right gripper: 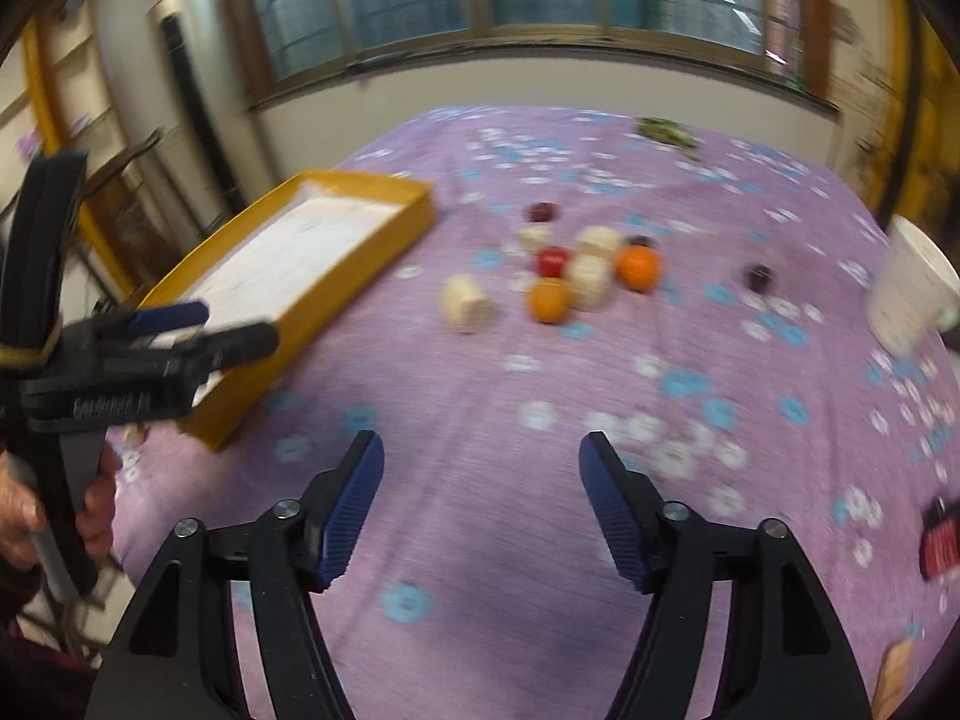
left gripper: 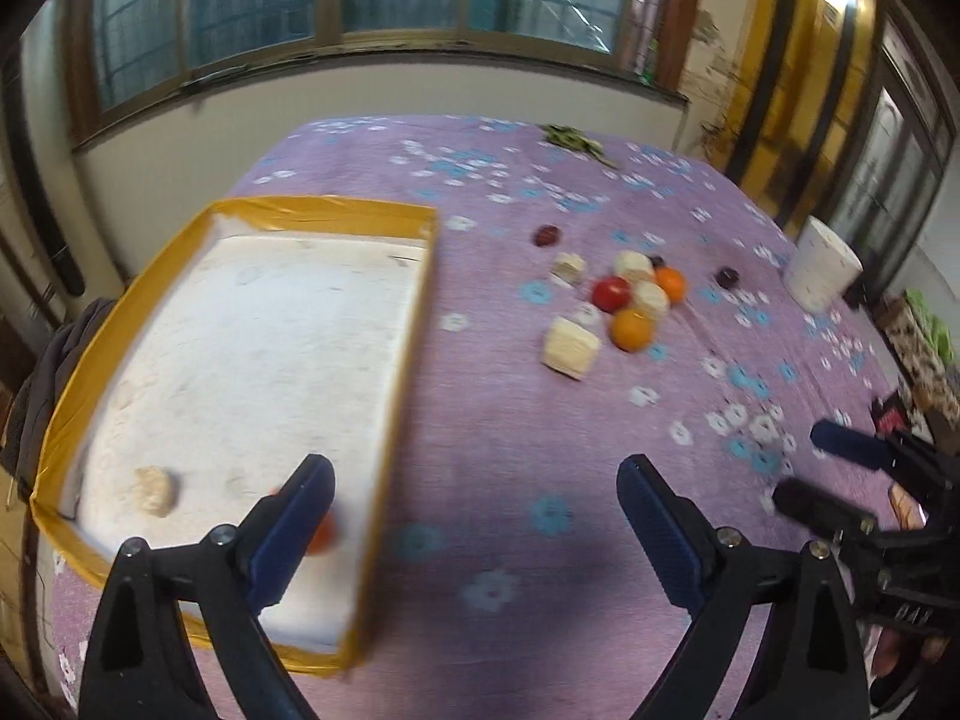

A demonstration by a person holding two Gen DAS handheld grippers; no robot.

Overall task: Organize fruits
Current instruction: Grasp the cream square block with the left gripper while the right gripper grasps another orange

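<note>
Jaws spread, empty: my left gripper [left gripper: 474, 480], right gripper [right gripper: 480, 456]. Fruits [left gripper: 630, 300] clustered right of yellow tray [left gripper: 414, 300]; likely light, smooth, rolling; I'd pinch across the middle.

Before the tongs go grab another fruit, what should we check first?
1. Left tongs open and empty: ok.
2. Right tongs open and empty: ok.
3. Yellow box has room: ok, only a pale piece and an orange fruit show inside.
4. Fruits still waiting on the purple cloth: ok, a red one and an orange one sit in the pile.
5. Path to the pile clear: ok.
6. White cup out of the way: ok, it stands apart from the pile.
</note>
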